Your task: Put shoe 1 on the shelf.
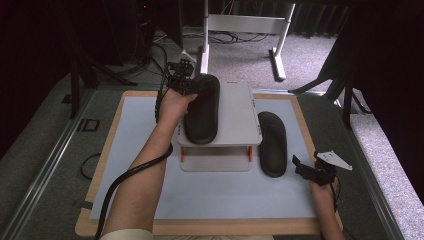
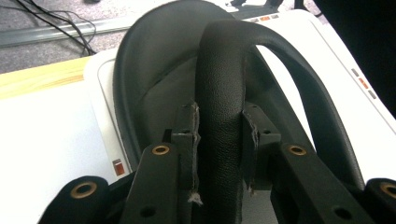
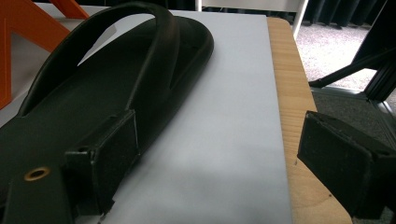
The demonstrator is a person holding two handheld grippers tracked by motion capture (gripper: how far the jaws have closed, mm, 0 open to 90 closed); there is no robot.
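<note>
Left tongs were clamped on the strap of the black sandal on the white stand. Right tongs were spread beside the second sandal on the surface. Light, flexible rubber was judged; the strap was best gripped.

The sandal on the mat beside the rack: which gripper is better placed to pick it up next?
Probably the right gripper: open and beside the sandal on the mat. The left gripper is shut on the strap of the sandal on the rack.
</note>
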